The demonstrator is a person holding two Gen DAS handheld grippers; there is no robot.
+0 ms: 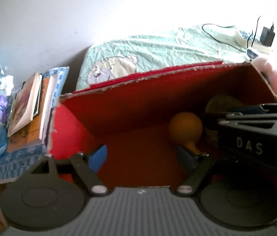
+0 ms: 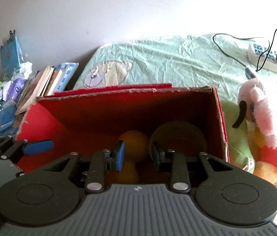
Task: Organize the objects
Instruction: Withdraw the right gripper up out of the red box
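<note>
Right wrist alone shows plush toys (image 2: 264, 122) beside box (image 2: 222, 122).

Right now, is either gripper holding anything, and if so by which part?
Nothing held. The left gripper is open over the red box. The right gripper is open too: the orange toy lies in the box beyond its fingertips, not clamped.

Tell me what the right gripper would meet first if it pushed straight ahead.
Probably the orange toy inside the red box: it lies straight ahead of the right gripper, whose fingers are open. The yellowish ball sits just right of that line. Depth is unclear.
</note>
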